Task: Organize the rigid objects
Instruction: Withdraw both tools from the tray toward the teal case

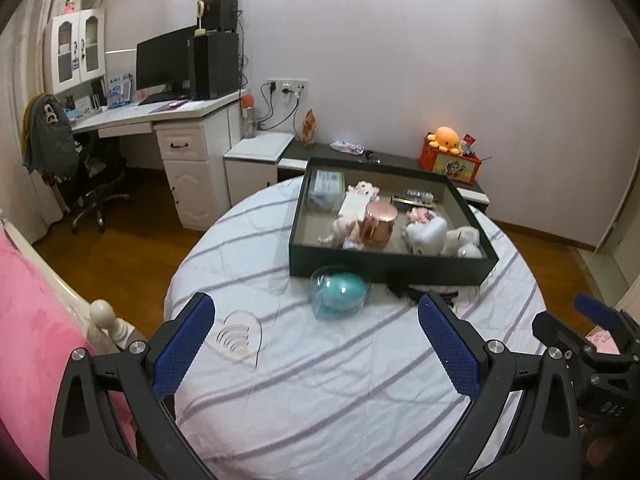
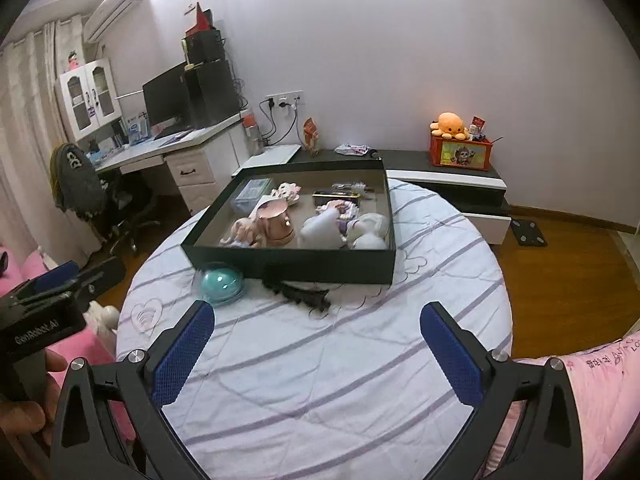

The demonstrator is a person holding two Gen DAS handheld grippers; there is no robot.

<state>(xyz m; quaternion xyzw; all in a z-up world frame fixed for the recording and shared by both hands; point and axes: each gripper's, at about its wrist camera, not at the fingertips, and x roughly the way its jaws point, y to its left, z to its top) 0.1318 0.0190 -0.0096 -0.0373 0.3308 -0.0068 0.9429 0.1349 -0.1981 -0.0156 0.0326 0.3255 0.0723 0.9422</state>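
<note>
A dark green box [image 1: 384, 270] [image 2: 304, 270] sits on the round striped table, holding a rose-gold cup [image 1: 378, 224] [image 2: 276, 222], white figures [image 1: 428, 234] [image 2: 324, 228], a blue pack [image 1: 326, 188] and small toys. In front of it lie a teal egg in a clear shell [image 1: 339, 291] [image 2: 222, 283] and a black hair clip [image 2: 298, 294] [image 1: 404, 290]. My left gripper [image 1: 316, 344] is open and empty, short of the egg. My right gripper [image 2: 318, 346] is open and empty, short of the hair clip.
The table [image 1: 320, 380] has a white cloth with purple stripes. Pink bedding [image 1: 32, 320] lies at the left, more pink bedding [image 2: 600, 396] at the right. A desk with monitor [image 1: 164, 64], an office chair and a low cabinet with an orange box [image 2: 460, 152] stand by the wall.
</note>
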